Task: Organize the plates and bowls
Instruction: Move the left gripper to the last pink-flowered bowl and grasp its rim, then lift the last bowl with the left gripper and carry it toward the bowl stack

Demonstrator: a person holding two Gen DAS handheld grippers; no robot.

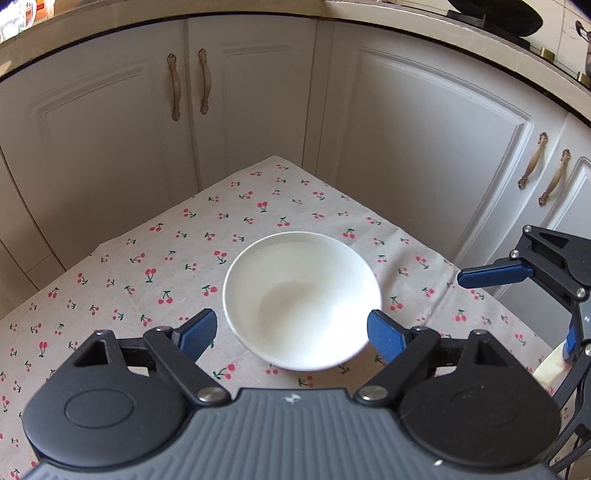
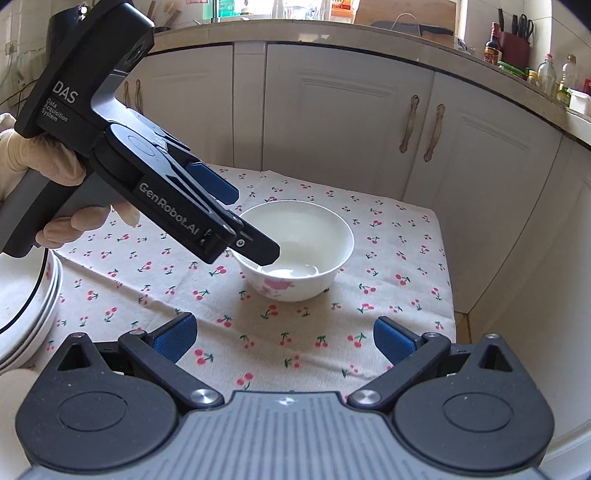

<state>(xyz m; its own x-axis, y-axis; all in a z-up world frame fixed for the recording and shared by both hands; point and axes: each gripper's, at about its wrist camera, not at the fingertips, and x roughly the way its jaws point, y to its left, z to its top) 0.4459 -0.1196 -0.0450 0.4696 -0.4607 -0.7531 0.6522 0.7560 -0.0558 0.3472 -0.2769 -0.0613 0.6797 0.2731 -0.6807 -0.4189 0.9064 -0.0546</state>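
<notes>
My left gripper [image 1: 291,332] is open, straddling the near rim of the white bowl [image 1: 301,299] to grab it; right gripper [image 2: 284,339] hangs open and empty nearby; bowl sits mid-bench on the cherry cloth [image 2: 388,258], stacked plates [image 2: 33,314] waiting at left

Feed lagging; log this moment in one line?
left gripper: open, at white bowl | right gripper: open, empty | bowl on cherry tablecloth

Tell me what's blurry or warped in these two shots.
Left wrist view: the bowl has a smeared rim, likely motion blur, and the counter edge bows from fisheye. Right wrist view: sharper overall; the cabinets curve, and the plates at left are washed out.
</notes>
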